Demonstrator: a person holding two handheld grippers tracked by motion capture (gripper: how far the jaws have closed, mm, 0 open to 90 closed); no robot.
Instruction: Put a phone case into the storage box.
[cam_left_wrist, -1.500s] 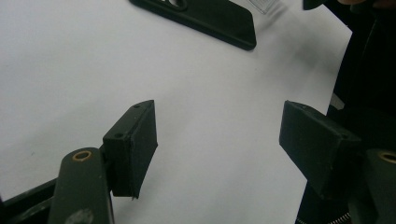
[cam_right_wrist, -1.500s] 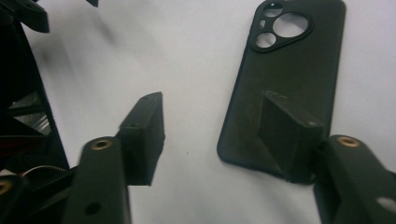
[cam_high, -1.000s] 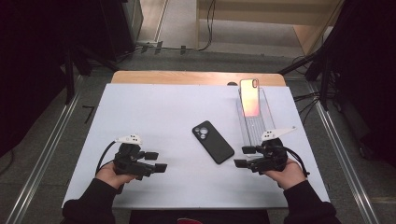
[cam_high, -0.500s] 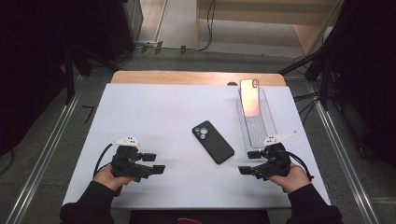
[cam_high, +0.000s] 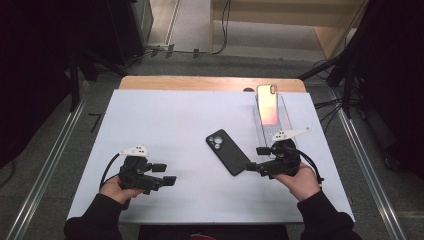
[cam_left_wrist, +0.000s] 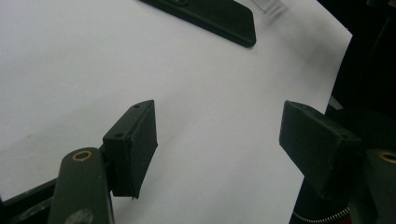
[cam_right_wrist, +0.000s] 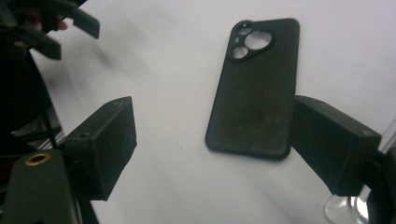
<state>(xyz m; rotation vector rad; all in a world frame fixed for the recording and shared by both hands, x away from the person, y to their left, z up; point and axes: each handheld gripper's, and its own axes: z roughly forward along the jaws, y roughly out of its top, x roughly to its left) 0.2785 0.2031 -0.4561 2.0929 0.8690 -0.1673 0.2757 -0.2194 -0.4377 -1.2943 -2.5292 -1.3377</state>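
At the bottom of the high view two dark-sleeved forearms come in over the near edge of the white rectangular table top (cam_high: 165, 120). At lower left the left gripper (cam_high: 163, 174) sits low over the white surface, held in the person's left hand (cam_high: 116, 187), its black jaws standing apart with nothing between them; in the left gripper view (cam_left_wrist: 217, 144) only bare white table lies in the gap, and a corner of the phone case (cam_left_wrist: 210, 16) lies at the top of the frame. At lower right the right gripper (cam_high: 256, 159) is held in the right hand (cam_high: 300, 182) and points toward the middle of the frame; its jaws have just been opening and stand apart, empty. In the right gripper view (cam_right_wrist: 212, 144) the black rubbery phone case with round camera cut-outs (cam_right_wrist: 257, 100) lies flat on the table just beyond the jaws, its lower right corner next to the right-hand pad; whether they touch I cannot tell. In the high view this case (cam_high: 227, 151) lies slantwise near the middle of the table, its near end just beside the right gripper's jaw tips. Farther back, at upper right, a clear plastic stand (cam_high: 285, 117) holds a smartphone with a glowing pink-orange face (cam_high: 267, 104), tilted up. Beyond it a strip of bare light wooden board (cam_high: 200, 83) runs along the table's far edge
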